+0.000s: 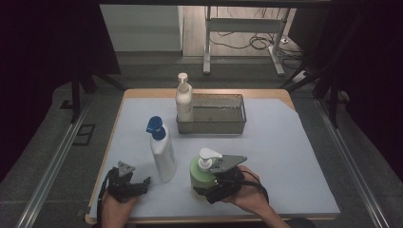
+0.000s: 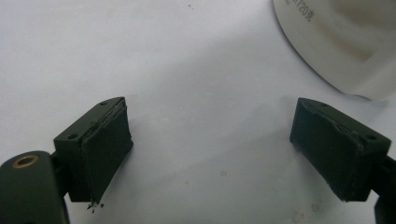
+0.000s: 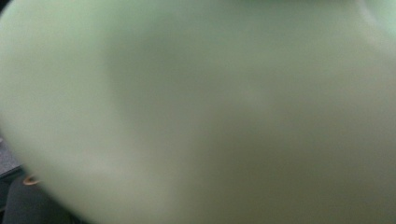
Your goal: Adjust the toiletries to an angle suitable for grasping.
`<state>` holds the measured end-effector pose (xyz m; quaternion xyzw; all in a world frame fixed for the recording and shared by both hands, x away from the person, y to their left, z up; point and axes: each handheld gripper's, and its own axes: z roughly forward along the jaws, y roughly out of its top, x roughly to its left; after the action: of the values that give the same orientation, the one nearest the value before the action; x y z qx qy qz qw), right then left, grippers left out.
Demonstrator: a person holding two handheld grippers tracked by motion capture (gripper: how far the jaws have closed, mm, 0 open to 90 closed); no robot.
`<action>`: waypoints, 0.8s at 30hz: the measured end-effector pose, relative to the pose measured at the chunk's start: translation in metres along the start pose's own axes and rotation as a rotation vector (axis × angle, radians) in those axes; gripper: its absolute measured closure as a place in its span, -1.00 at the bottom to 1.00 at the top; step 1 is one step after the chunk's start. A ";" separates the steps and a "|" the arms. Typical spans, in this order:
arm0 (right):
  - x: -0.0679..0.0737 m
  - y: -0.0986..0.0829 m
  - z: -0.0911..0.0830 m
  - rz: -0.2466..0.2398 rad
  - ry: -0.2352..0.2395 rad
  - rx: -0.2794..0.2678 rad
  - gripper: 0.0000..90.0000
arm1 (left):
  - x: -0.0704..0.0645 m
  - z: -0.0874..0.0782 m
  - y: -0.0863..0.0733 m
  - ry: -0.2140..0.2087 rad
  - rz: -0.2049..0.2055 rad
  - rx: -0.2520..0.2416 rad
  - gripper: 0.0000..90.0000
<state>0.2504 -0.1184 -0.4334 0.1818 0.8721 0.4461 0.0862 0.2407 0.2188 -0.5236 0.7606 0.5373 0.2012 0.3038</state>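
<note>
Right claw point(image 1: 209, 189) is down at the near edge of the table point(image 1: 294, 156), pressed up against the base of a green pump bottle point(image 1: 203, 172) w/ a white pump head. Looks like it's got the bottle, but can't actually tell how far the jaws are closed; the right gripper view is just blurry green bottle wall point(image 3: 196, 112) right up close.

Left claw point(image 2: 212, 144) is spread wide w/ nothing between the jaws, just bare white table surface. It sits at the near left corner of the table point(image 1: 127, 183), and the white bottle w/ the blue pump point(image 1: 161, 152) stands just beside it to the right, not touching; its bottom edge shows in the left gripper view too point(image 2: 345, 42).

Further back, a metal tray point(image 1: 211, 114) sits near the far edge, can't make out anything in it. A cream pump bottle point(image 1: 184, 99) stands upright at the tray's left end; can't tell if it's inside or just in front of it.
</note>
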 end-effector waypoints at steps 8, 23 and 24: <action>-0.002 0.003 -0.003 0.039 -0.018 0.025 -0.73 | 0.000 0.000 0.000 -0.001 0.000 0.001 -0.73; -0.021 0.021 -0.019 0.063 -0.101 -0.007 -0.73 | 0.000 0.000 0.000 0.000 0.001 0.002 -0.73; -0.023 0.023 -0.020 0.066 -0.105 -0.009 -0.73 | 0.000 0.000 0.000 0.000 0.001 0.001 -0.73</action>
<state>0.2711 -0.1301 -0.4032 0.2334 0.8577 0.4427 0.1178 0.2408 0.2190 -0.5236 0.7612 0.5370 0.2009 0.3032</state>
